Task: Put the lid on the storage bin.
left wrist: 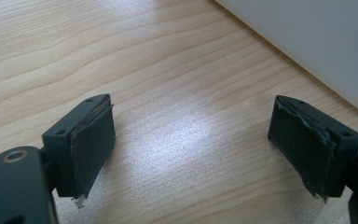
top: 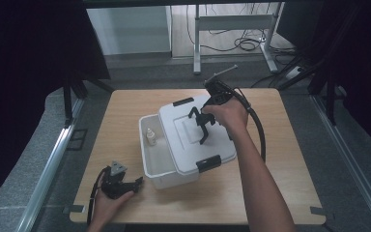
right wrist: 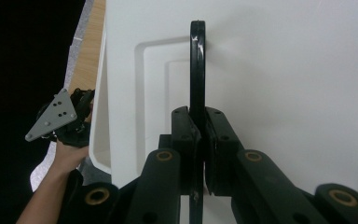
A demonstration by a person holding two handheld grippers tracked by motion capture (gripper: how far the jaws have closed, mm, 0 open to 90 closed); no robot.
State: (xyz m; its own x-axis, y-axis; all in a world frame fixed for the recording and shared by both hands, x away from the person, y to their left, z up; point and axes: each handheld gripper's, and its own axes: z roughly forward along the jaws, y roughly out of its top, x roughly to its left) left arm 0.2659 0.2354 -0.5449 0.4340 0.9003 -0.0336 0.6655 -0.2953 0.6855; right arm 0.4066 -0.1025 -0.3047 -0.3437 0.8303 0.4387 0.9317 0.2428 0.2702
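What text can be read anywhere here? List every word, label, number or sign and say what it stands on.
None: no text is readable.
Small white plastic bottle in the white plastic box: any label is too small to read.
White plastic lid with black handle: plain.
Grey three-cornered plate: holes, no writing.

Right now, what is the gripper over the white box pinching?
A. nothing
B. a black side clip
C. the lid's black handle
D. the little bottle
C: in the right gripper view the right gripper has its jaws squeezed shut on the thin black handle that stands up from the white lid.
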